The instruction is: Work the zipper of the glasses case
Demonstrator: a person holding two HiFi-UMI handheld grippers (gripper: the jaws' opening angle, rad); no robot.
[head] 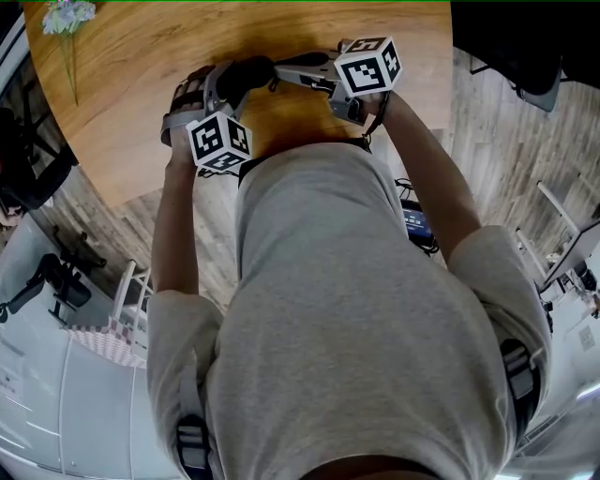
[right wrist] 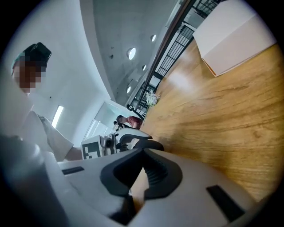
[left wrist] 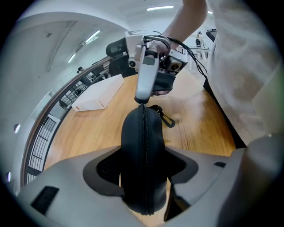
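Note:
A black glasses case (left wrist: pixel 144 155) stands on end between the pads of my left gripper (left wrist: pixel 144 175), which is shut on it. Its zipper (left wrist: pixel 145 146) runs up the middle toward me and looks closed along the stretch I see. My right gripper (left wrist: pixel 143 95) is shut, its tip on the case's far end where the zipper line stops. Whether a pull tab is pinched there is hidden. A small black clip (left wrist: pixel 162 114) hangs by that end. From above, the case (head: pixel 248 75) sits between the left gripper (head: pixel 214 89) and right gripper (head: pixel 278 67). The right gripper (right wrist: pixel 142 153) shows its tips together.
The wooden table (head: pixel 141 66) ends just in front of the person's body. A white box (left wrist: pixel 97 95) lies on its far side, the same white box (right wrist: pixel 235 35) beyond my right jaws. A small bunch of flowers (head: pixel 67 14) sits at the table's far left corner.

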